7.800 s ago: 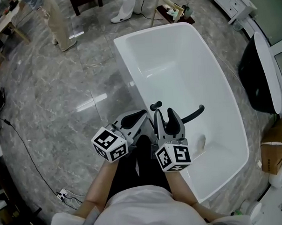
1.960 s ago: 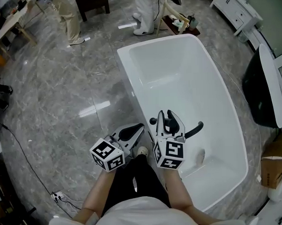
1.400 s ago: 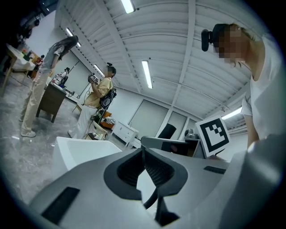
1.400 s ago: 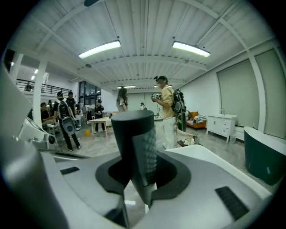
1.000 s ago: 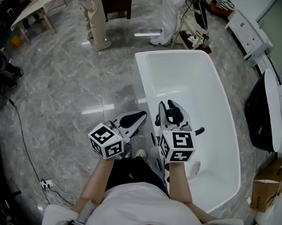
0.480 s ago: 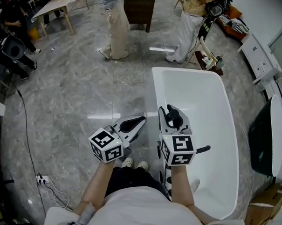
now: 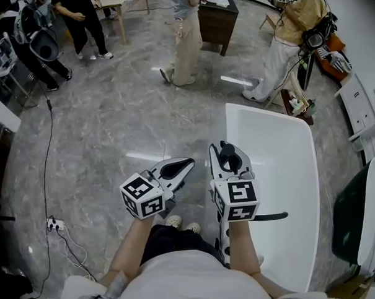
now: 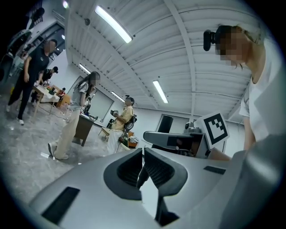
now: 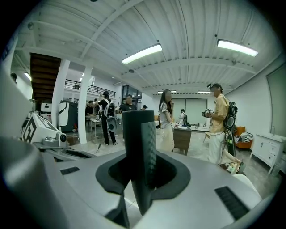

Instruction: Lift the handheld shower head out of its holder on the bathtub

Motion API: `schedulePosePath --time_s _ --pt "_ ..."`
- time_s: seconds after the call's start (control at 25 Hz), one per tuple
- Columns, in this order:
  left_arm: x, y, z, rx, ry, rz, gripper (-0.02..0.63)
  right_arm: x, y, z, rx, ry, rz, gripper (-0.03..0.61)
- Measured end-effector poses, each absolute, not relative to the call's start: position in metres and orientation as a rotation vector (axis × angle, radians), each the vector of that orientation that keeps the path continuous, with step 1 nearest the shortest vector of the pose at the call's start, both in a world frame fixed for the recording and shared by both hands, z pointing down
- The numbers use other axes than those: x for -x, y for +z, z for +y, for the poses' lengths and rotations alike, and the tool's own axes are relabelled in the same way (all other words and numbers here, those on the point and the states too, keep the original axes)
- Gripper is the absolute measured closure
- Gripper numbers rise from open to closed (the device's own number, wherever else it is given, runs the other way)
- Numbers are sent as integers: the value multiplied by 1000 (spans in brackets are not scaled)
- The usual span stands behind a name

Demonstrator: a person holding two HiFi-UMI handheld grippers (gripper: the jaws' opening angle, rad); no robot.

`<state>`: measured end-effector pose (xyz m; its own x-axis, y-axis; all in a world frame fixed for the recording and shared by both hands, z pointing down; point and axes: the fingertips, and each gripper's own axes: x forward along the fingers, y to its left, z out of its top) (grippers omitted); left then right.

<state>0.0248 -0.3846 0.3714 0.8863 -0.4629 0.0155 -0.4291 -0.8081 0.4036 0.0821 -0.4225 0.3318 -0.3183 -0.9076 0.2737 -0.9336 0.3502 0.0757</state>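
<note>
Right gripper (image 7: 228, 149) clenched on the black shower head (image 9: 134, 147)
It stands upright between the jaws; bathtub (image 7: 270, 115) at its 3 o'clock; left gripper (image 7: 187, 160), at 9 o'clock, is closed on nothing.

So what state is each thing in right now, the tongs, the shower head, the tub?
Shower head: held upright in the air.
Right tongs: shut on it.
Left tongs: shut, empty.
Bathtub: empty, no water showing.
</note>
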Motion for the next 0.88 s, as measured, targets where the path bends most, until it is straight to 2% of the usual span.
schedulePosePath --time_s 0.88 --pt "131 357 -394 -2545 -199 -1128 594 95 304 -430 -1192 52 -2673 477"
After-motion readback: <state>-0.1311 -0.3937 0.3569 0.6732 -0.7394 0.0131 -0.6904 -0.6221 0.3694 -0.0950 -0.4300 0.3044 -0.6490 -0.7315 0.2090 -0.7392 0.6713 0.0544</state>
